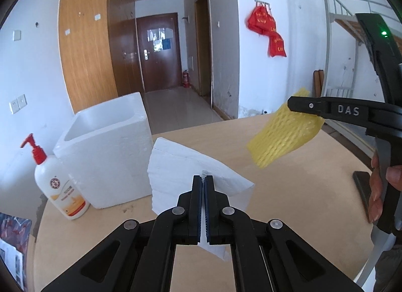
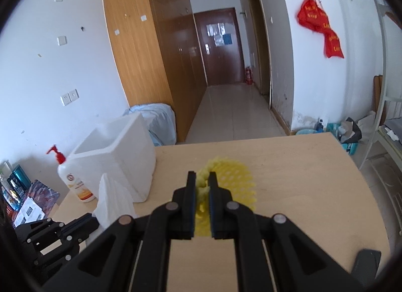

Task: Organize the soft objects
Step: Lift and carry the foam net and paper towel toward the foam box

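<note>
**Grippers both loaded, foam box waiting**

Fingers of the left gripper (image 1: 203,181) are pressed together on the near edge of a white folded foam-sheet wrap (image 1: 186,166), which stands up from the pale wooden table (image 1: 289,191) just in front of the tool. The right gripper (image 2: 202,178) pinches a yellow foam mesh sleeve (image 2: 233,178); from the left wrist camera that sleeve hangs clear of the tabletop, off to the right and well apart from the white sheet.

Just beyond the white sheet stands an open white polystyrene box (image 1: 105,146), with a white pump bottle with a red nozzle (image 1: 57,183) close beside it on its left. Whether anything lies inside the box cannot be seen.

By my judgement the step in hand is carrying: both soft pieces are picked up, neither stowed. The next move likely calls for bringing one piece over the box's open top and letting go there, one tool at a time so they do not crowd the opening; the sleeve needs height to clear the rim.
</note>
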`<state>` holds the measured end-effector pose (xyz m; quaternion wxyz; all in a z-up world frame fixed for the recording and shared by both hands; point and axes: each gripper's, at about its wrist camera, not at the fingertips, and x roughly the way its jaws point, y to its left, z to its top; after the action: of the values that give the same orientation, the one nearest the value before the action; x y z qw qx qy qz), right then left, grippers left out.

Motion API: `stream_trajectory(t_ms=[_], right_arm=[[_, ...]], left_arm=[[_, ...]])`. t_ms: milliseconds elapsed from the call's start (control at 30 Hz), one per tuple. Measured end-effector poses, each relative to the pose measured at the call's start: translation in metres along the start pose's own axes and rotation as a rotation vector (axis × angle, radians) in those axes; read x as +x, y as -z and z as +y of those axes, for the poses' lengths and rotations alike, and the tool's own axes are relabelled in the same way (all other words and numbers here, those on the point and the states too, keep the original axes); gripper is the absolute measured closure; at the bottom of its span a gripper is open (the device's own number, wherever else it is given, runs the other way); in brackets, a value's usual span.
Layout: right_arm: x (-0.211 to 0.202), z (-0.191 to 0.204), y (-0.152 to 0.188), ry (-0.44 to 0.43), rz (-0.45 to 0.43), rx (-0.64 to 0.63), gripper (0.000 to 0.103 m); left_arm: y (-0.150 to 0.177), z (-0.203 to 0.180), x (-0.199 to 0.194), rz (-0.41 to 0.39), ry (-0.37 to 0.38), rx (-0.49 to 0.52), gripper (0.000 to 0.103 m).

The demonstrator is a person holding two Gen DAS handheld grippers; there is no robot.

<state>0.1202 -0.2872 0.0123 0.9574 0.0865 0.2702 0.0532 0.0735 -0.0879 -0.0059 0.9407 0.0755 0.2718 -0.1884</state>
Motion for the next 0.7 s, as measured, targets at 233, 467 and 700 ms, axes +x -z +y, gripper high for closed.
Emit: stream_trajectory(t_ms=[233, 467, 700], right_arm=[[-0.051, 0.016, 0.013, -0.021, -0.081, -0.011, 0.092], [-0.088, 0.035, 0.029, -0.050, -0.136, -0.029, 0.092], [-0.112, 0.054, 0.043, -0.080, -0.172, -0.056, 0.092]], left_arm=[[0.008, -0.005, -0.045, -0.063, -0.011, 0.003, 0.101], [0.026, -0.007, -0.096, -0.120, -0.051, -0.009, 0.101], [0.040, -0.007, -0.129, -0.151, -0.076, -0.020, 0.101]])
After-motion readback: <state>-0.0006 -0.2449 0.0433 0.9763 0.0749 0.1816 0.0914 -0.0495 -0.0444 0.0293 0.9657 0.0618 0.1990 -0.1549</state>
